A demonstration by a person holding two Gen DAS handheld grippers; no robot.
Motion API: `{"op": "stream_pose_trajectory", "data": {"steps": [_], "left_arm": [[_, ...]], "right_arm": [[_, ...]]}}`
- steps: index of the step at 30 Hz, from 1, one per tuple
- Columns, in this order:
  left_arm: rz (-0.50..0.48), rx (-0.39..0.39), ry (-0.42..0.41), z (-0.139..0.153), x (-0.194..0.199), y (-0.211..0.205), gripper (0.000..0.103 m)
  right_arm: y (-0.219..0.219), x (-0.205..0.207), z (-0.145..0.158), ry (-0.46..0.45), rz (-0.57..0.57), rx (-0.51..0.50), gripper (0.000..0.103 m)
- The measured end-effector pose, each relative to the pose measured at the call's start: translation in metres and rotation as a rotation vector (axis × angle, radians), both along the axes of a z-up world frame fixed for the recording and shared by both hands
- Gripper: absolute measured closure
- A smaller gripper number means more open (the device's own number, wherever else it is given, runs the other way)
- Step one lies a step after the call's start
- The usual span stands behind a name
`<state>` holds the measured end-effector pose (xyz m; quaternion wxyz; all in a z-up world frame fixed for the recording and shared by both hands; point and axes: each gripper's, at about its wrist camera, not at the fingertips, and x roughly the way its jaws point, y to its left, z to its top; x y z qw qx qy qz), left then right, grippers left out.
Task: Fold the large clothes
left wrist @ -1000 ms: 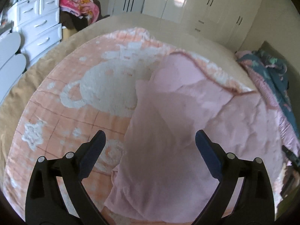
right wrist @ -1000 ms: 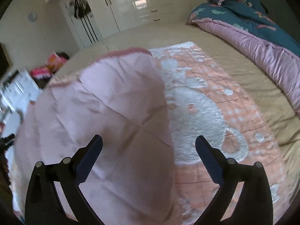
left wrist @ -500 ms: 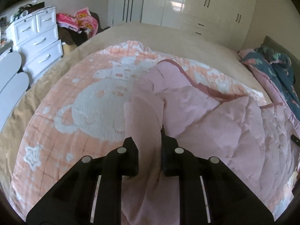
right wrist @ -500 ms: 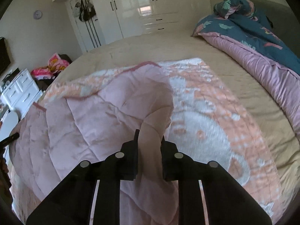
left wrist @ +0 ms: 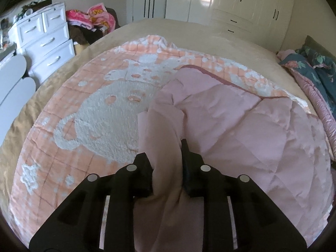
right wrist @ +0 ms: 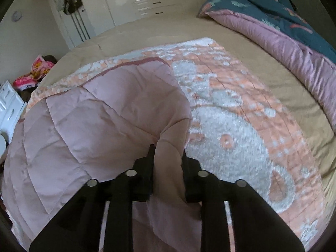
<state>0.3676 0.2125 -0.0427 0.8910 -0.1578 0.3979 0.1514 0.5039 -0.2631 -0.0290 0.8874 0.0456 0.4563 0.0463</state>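
While the left tool clenched a bunched fold of the pink quilt, the right tool pinched a matching fold. Judged mid-fold, the next move called for carrying both grips forward together. Ahead lay the patterned peach face and bare bed; a heaped duvet crowded the far right.

A home bedroom: a wide bed, white wardrobes, a chest of drawers, rumpled duvet.

Glossy white wardrobes line the far wall of a sunlit bedroom; a white chest of drawers stands beside the tan-covered bed.
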Motion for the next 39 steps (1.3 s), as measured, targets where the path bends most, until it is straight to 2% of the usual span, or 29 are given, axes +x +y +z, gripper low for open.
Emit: {"op": "stream_pose_trajectory", "data": {"steps": [2, 3, 5, 7, 11, 14, 19, 24, 32, 35, 38, 39], "left_arm": [[-0.016, -0.008, -0.009, 0.003, -0.004, -0.002, 0.070], [-0.027, 0.003, -0.009, 0.006, -0.006, -0.005, 0.065], [-0.031, 0.011, -0.011, 0.010, -0.012, -0.008, 0.055], [-0.022, -0.006, -0.027, 0.017, -0.022, -0.009, 0.042], [-0.042, -0.055, -0.058, 0.032, -0.041, -0.017, 0.018], [-0.054, -0.057, -0.064, 0.039, -0.054, -0.027, 0.011], [-0.058, -0.045, -0.075, 0.049, -0.076, -0.039, 0.009], [-0.068, -0.040, -0.060, 0.046, -0.093, -0.050, 0.009], [-0.054, -0.055, -0.013, 0.026, -0.109, -0.054, 0.009], [-0.044, -0.095, 0.003, 0.015, -0.116, -0.054, 0.009], [-0.010, -0.179, 0.022, -0.002, -0.122, -0.050, 0.009], [0.005, -0.229, 0.028, -0.009, -0.124, -0.046, 0.009]], "right_arm": [[-0.007, -0.008, 0.006, 0.001, -0.039, 0.033, 0.052], [-0.009, -0.012, 0.009, -0.010, -0.040, 0.040, 0.048], [-0.011, -0.025, 0.018, -0.046, -0.038, 0.037, 0.029], [-0.013, -0.038, 0.027, -0.075, -0.032, 0.049, 0.017], [-0.017, -0.072, 0.046, -0.132, -0.015, 0.079, 0.007], [-0.017, -0.093, 0.057, -0.159, 0.006, 0.094, 0.005], [-0.018, -0.122, 0.065, -0.174, 0.020, 0.111, 0.004], [-0.021, -0.140, 0.062, -0.167, 0.022, 0.126, 0.004], [-0.029, -0.153, 0.033, -0.093, -0.019, 0.168, 0.004], [-0.034, -0.152, 0.015, -0.046, -0.048, 0.204, 0.004], [-0.038, -0.147, -0.003, 0.008, -0.080, 0.240, 0.004], [-0.039, -0.145, -0.008, 0.023, -0.087, 0.252, 0.004]]}}
